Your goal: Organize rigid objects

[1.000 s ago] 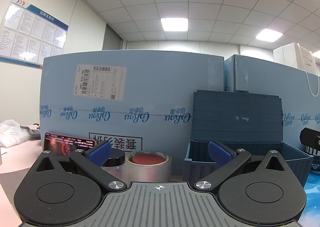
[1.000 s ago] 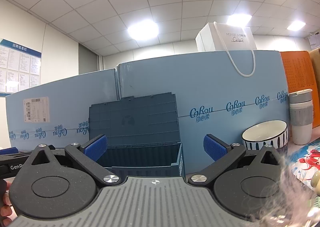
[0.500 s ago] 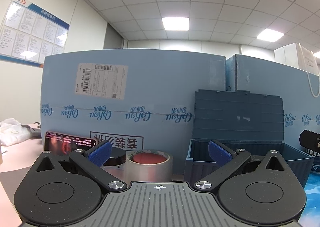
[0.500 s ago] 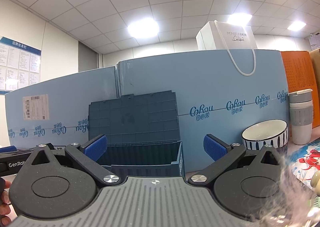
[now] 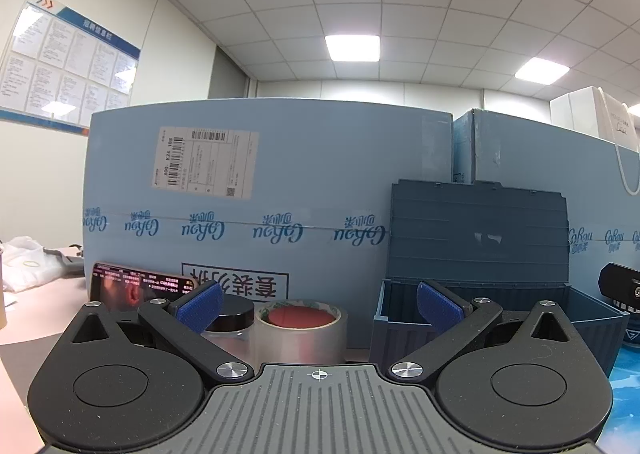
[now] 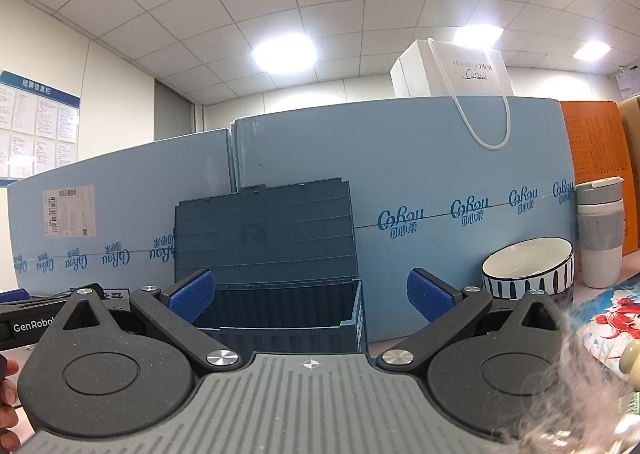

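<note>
A dark blue storage box with its lid raised stands on the table against the blue cartons; in the right wrist view the same box is straight ahead. My left gripper is open and empty. Just beyond it sits a clear tape roll with a red core, a black-lidded jar beside it, and a phone leaning on the carton. My right gripper is open and empty, facing the box. A striped bowl and a white cup stand to the right.
Tall light-blue cartons wall off the back of the table. A white paper bag sits on top of them, an orange box at far right. A white plastic bag lies at left. A printed mat covers the right side.
Both views have tilted down very slightly, so the scene sits a little higher. Nothing was taken hold of or moved.
</note>
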`<state>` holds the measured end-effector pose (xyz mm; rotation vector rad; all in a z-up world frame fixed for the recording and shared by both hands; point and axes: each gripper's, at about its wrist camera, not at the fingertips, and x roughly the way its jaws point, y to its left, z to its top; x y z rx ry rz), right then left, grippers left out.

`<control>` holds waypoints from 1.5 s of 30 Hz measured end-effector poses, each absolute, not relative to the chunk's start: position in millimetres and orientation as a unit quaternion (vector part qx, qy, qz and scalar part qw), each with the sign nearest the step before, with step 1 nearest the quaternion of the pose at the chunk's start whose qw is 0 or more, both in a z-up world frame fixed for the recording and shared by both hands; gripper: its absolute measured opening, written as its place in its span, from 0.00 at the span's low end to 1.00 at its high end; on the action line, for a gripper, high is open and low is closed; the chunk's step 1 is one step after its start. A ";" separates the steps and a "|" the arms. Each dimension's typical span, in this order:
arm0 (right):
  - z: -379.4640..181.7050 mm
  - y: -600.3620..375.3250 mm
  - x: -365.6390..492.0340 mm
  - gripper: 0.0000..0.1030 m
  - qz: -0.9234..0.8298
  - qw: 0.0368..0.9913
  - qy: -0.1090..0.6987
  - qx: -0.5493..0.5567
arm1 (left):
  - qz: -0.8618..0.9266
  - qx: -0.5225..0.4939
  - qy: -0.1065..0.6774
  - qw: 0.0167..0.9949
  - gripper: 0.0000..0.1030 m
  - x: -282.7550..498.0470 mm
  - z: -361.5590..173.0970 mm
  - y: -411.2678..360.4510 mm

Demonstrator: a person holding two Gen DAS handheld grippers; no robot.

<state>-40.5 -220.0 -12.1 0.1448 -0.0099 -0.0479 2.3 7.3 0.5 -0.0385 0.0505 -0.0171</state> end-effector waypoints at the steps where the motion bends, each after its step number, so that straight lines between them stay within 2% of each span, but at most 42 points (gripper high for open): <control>1: -12.1 -220.1 -40.5 1.00 -0.024 0.997 -0.005 0.072 | -0.008 -0.019 0.025 0.999 1.00 2.4 0.4 7.5; 15: -9.5 -227.4 -52.7 1.00 -0.008 0.995 -0.024 0.096 | -0.029 -0.039 0.023 0.999 1.00 -5.1 3.2 14.7; 29: 33.5 -236.9 -101.6 1.00 0.032 0.996 -0.002 0.078 | -0.162 -0.053 0.052 0.984 1.00 -28.9 14.2 9.0; 38: 35.7 -277.6 -143.0 1.00 -0.010 0.990 0.116 0.081 | -0.281 -0.029 0.182 0.942 1.00 -24.3 20.6 -34.6; 43: 23.8 -287.1 -163.9 1.00 0.005 0.982 0.178 0.054 | -0.335 -0.044 0.281 0.898 1.00 -4.1 23.4 -59.6; 45: 20.4 -283.3 -166.8 1.00 0.024 0.979 0.199 0.035 | -0.348 -0.062 0.296 0.887 1.00 2.4 17.3 -61.8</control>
